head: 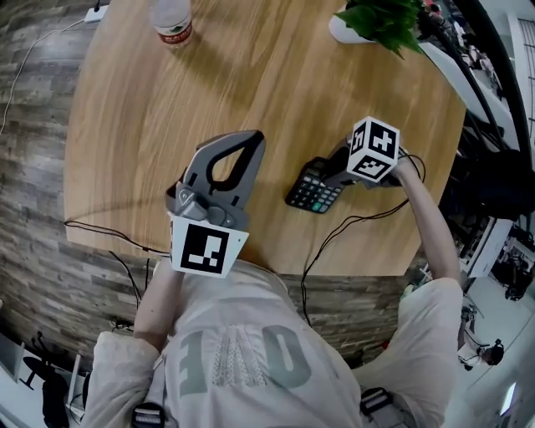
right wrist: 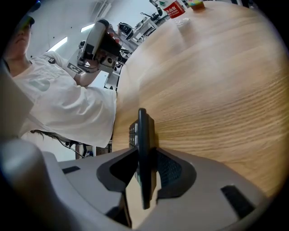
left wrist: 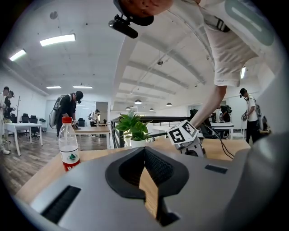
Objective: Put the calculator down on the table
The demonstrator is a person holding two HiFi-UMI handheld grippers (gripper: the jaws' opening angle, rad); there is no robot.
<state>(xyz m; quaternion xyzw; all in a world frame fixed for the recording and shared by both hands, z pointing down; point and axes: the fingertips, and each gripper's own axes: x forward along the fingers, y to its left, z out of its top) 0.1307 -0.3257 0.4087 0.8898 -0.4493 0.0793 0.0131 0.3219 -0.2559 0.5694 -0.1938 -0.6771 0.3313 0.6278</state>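
A black calculator with rows of keys is over the round wooden table, near its front edge. My right gripper is shut on its near end. In the right gripper view the calculator stands edge-on between the pads, with its far end close to the wood; I cannot tell whether it touches. My left gripper hovers over the table to the left of the calculator. It is shut, tips together, with nothing in it. In the left gripper view, my left gripper points at the right one's marker cube.
A water bottle with a red label stands at the table's far side. A potted plant sits at the far right edge. Black cables trail off the near edge. People and desks fill the room beyond.
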